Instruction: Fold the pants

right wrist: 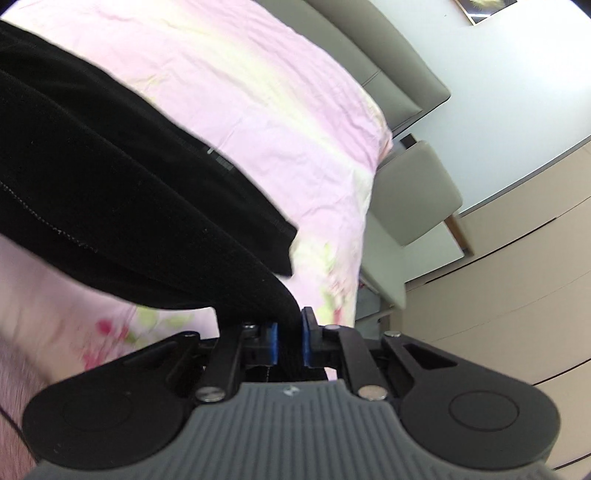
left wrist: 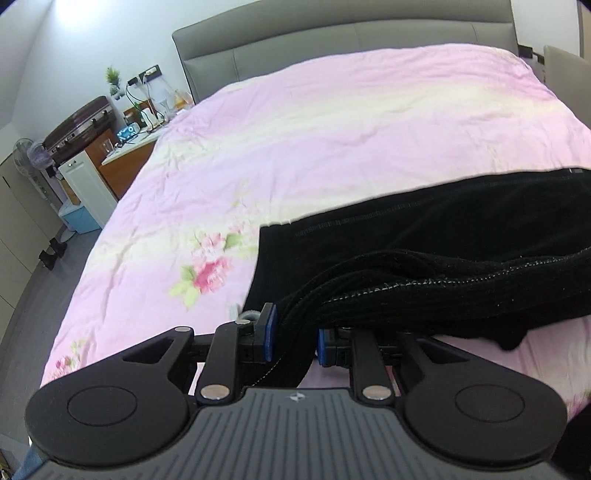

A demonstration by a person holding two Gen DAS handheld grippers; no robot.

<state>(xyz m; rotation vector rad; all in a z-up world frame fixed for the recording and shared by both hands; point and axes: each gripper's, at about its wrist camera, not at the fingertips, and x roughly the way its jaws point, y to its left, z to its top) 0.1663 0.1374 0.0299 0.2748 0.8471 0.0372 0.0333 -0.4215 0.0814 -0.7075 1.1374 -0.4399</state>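
The left gripper [left wrist: 295, 338] squeezes a thick bunch of the black pants [left wrist: 424, 236] between its blue pads. The right gripper [right wrist: 290, 341] pinches another part of the pants [right wrist: 110, 177] tight. The pants hang between both grippers, lifted over the pink flowery bed cover [left wrist: 295, 129].

Open bedspread [left wrist: 295, 122] beyond; headboard [left wrist: 332, 33] behind

A bed [left wrist: 332, 122] with a grey headboard [left wrist: 332, 33] carries a pink floral cover [left wrist: 258, 166] over its whole top. Black pants [left wrist: 424, 229] lie partly on the cover near the foot edge.
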